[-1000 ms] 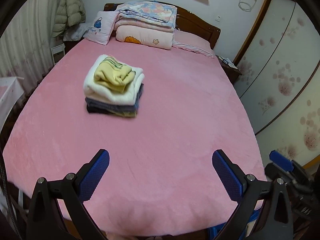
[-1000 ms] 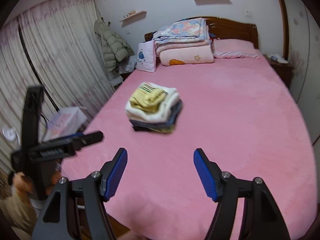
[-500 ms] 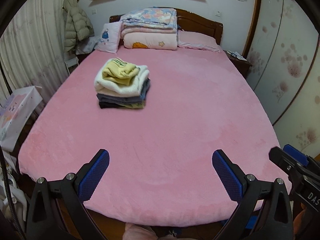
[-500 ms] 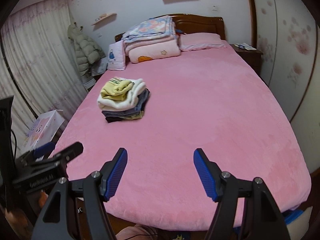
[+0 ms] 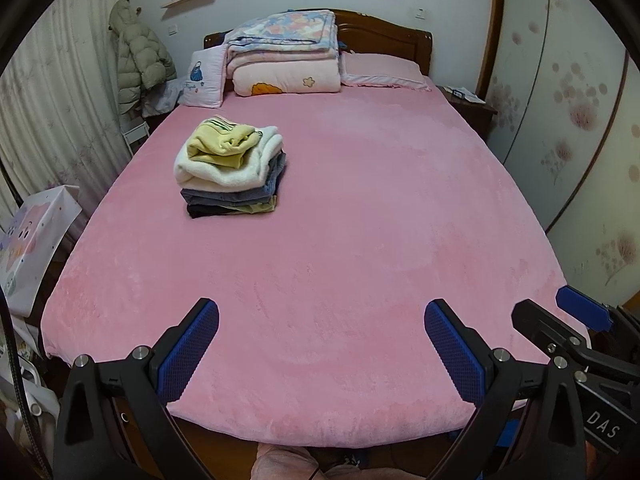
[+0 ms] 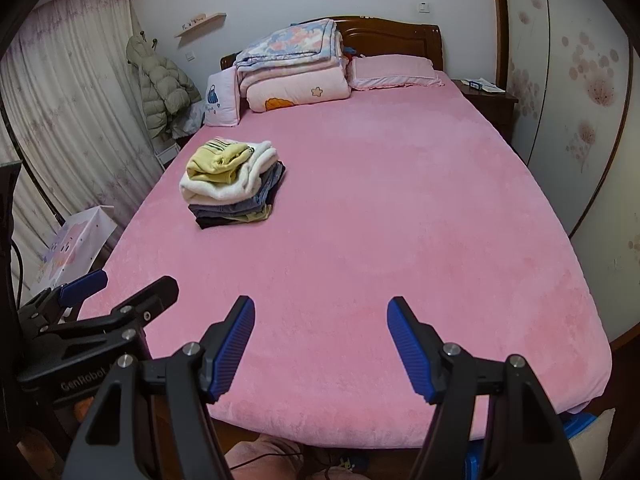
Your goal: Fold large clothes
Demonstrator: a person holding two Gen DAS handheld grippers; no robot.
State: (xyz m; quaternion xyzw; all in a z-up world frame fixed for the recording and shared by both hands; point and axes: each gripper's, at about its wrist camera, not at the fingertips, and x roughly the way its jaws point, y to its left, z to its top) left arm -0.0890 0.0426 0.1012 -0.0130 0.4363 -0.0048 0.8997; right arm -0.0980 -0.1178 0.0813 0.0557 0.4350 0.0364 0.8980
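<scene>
While both tongs (image 5: 320, 344) (image 6: 320, 344) gape empty, folded stack (image 5: 230, 166) tops plush pink bed (image 5: 360, 220).

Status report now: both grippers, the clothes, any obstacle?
Left gripper open, empty. Right gripper open, empty. Folded clothes stack on pink bed, untouched. Nothing between fingers and stack.
</scene>
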